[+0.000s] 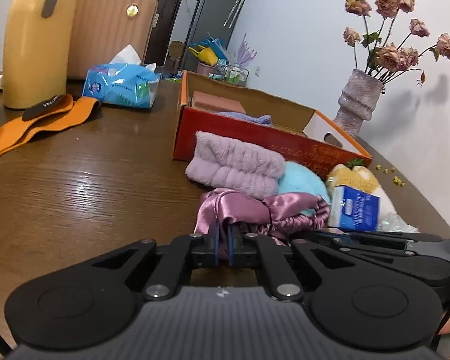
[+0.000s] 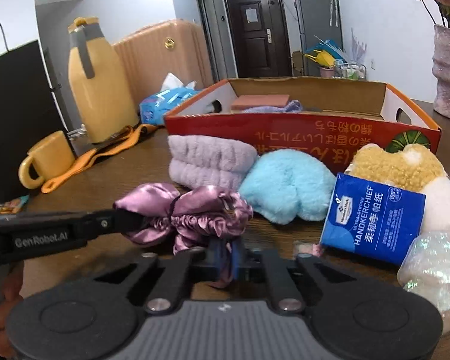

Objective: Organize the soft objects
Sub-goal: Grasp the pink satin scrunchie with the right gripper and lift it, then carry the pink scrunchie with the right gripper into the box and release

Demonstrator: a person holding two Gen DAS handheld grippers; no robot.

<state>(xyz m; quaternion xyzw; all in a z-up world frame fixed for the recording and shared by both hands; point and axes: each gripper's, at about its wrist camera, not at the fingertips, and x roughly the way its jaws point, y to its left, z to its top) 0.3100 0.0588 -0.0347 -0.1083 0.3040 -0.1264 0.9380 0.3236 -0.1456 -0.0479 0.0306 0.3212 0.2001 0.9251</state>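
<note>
Both grippers, left gripper [image 1: 224, 241] and right gripper [image 2: 226, 255], each pinched onto opposite ends of the satin bonnet [image 2: 189, 213].

One satin bonnet [image 2: 192, 213], one lilac towel [image 2: 207, 162], one blue plush [image 2: 285, 186], one handkerchief pack [image 2: 372, 222], one cardboard box [image 2: 300, 132], one mug [image 2: 45, 162].

Two low, close wrist views over the table [image 1: 75, 186], both facing the box [image 2: 300, 138].
</note>
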